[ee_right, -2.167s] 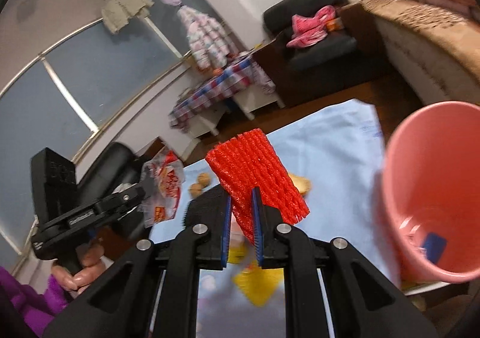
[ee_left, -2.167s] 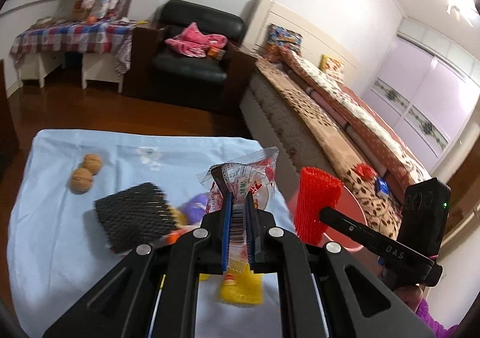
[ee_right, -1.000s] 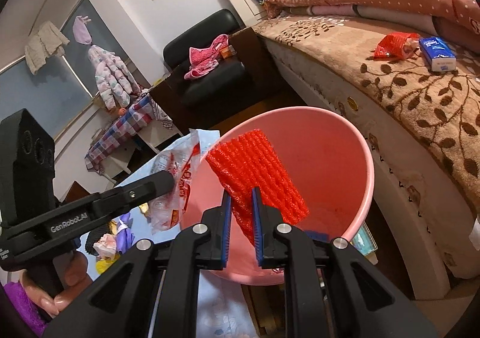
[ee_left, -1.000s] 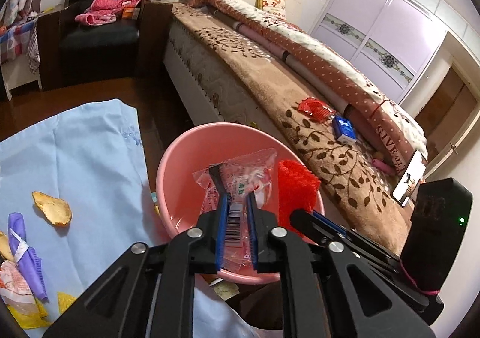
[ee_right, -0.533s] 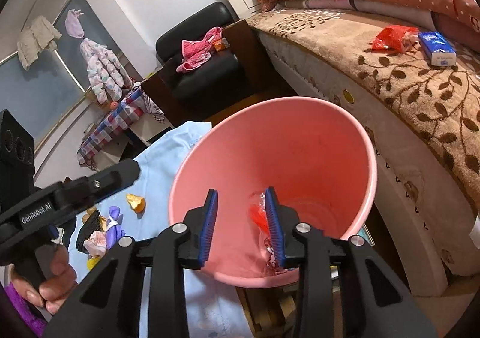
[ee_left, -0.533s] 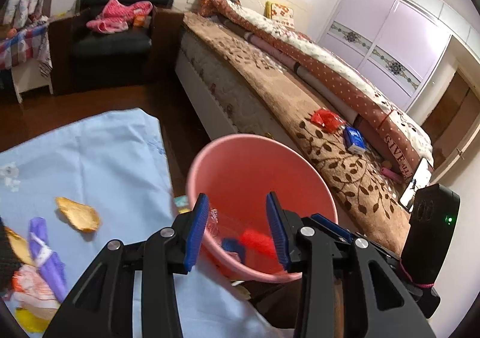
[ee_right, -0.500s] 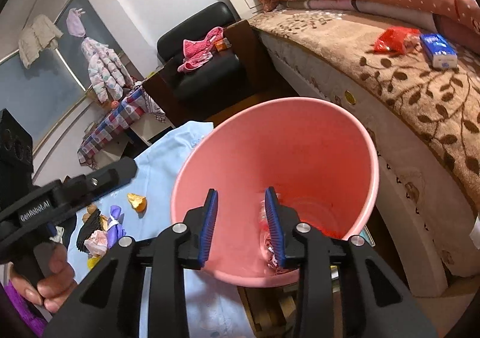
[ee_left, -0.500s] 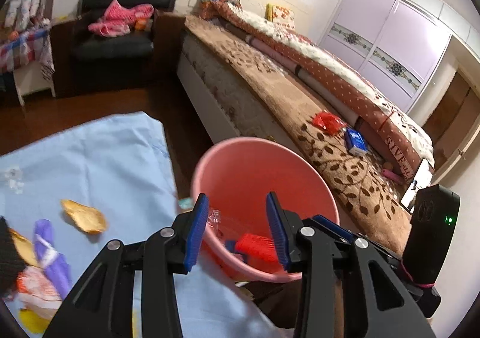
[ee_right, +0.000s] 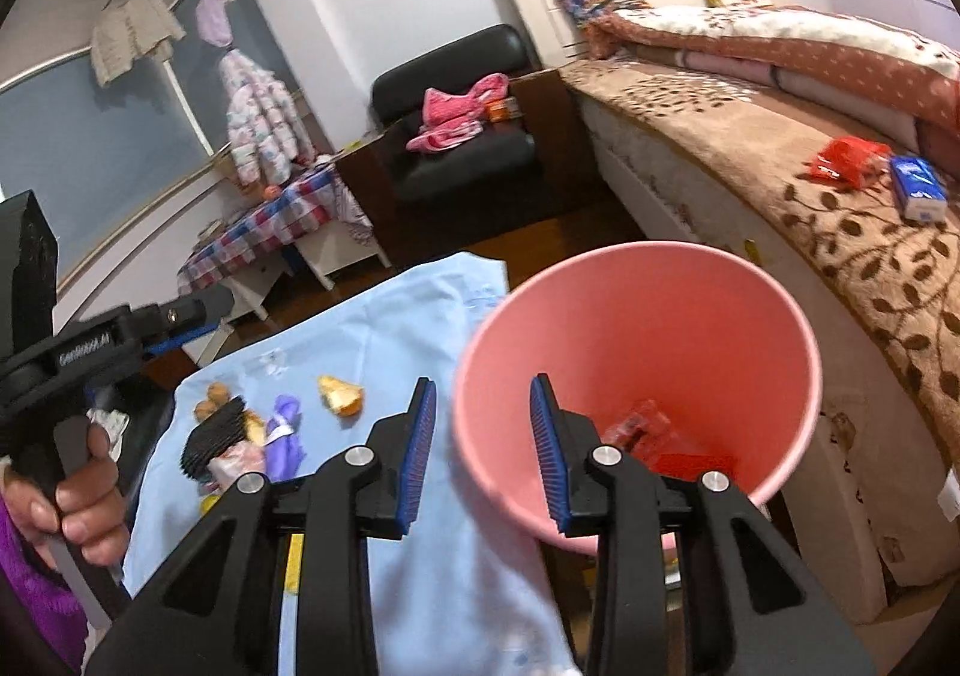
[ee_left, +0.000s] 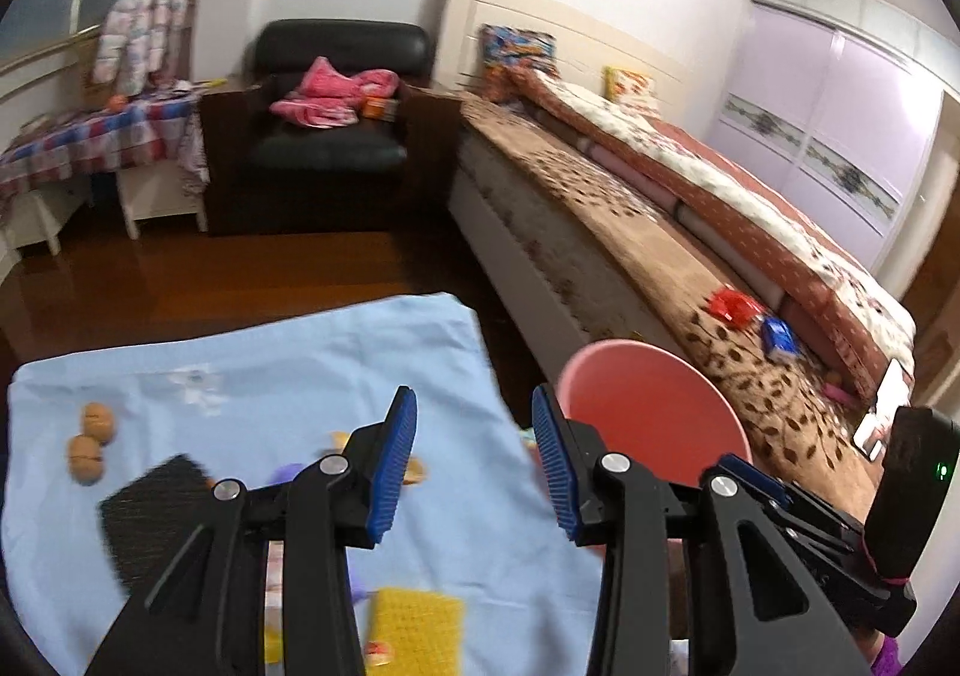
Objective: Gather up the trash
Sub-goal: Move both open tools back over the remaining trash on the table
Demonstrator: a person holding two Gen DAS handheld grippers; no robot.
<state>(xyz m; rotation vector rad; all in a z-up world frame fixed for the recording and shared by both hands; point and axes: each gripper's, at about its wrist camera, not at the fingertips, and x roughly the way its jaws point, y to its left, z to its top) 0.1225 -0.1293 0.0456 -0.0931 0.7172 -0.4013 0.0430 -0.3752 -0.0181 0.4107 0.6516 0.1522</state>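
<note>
From the left wrist view, the left gripper (ee_left: 474, 457) has its fingers spread fairly wide with nothing between them, aimed down at the blue-clothed surface (ee_left: 252, 370). The remaining trash lies below and to the left of those fingers: a black foam net (ee_left: 153, 520), two walnuts (ee_left: 90, 439), a yellow foam net (ee_left: 414, 631) close under the gripper, and a purple wrapper mostly hidden behind the fingers. The pink bin (ee_left: 651, 415) stands off the surface's right edge.

From the right wrist view, the right gripper (ee_right: 483, 448) is empty too, its fingers parted more narrowly, straddling the near rim of the pink bin (ee_right: 636, 328), where a clear wrapper and a red foam net (ee_right: 690, 460) already lie. The scraps, an orange peel (ee_right: 341, 394) among them, sit left of it, on the left hand's (ee_right: 84, 502) side. I judge the left gripper nearer for the next pick.
</note>
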